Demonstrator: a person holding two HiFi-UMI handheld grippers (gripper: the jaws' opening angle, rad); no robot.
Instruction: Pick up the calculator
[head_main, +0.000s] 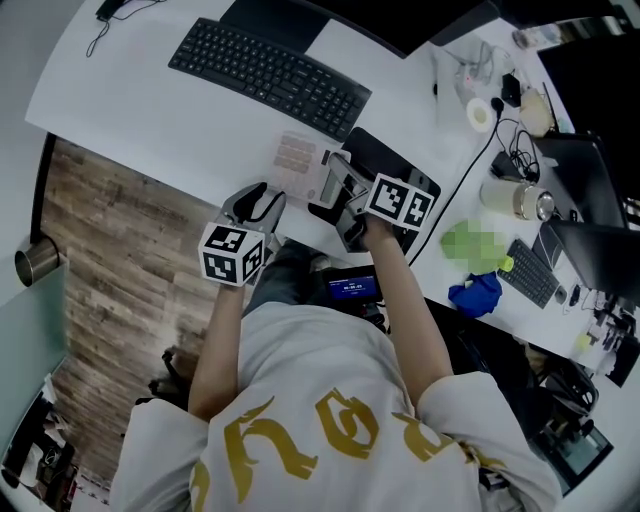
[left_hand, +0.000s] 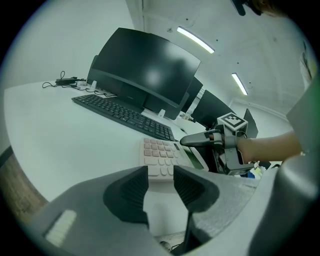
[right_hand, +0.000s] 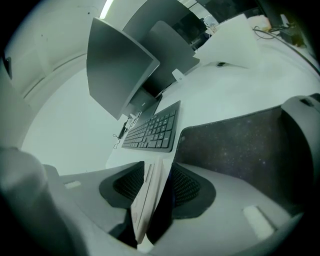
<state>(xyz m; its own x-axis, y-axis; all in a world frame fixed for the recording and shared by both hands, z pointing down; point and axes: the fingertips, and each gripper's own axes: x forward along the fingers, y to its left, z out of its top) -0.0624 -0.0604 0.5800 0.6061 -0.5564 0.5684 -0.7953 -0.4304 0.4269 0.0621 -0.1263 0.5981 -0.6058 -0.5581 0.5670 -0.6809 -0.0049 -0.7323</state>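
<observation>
The pale pink calculator (head_main: 298, 163) is on the white desk (head_main: 150, 110), just in front of the black keyboard (head_main: 270, 75). My right gripper (head_main: 335, 186) is shut on its right end. In the right gripper view the calculator (right_hand: 146, 200) stands edge-on between the two ribbed pads (right_hand: 185, 186). I cannot tell whether it has left the desk. My left gripper (head_main: 258, 205) hovers at the desk's near edge, open and holding nothing. From the left gripper view, the calculator (left_hand: 160, 156) lies just beyond that gripper (left_hand: 160, 187), with the right gripper (left_hand: 200, 149) clamped on its far end.
A black mouse pad (head_main: 405, 170) lies under the right gripper. A dark monitor (left_hand: 145, 70) stands behind the keyboard (left_hand: 120, 114). At the right are a tape roll (head_main: 481, 114), cables, a cup (head_main: 515, 198) and a blue cloth (head_main: 475, 295). Wooden floor (head_main: 110, 250) shows below the desk edge.
</observation>
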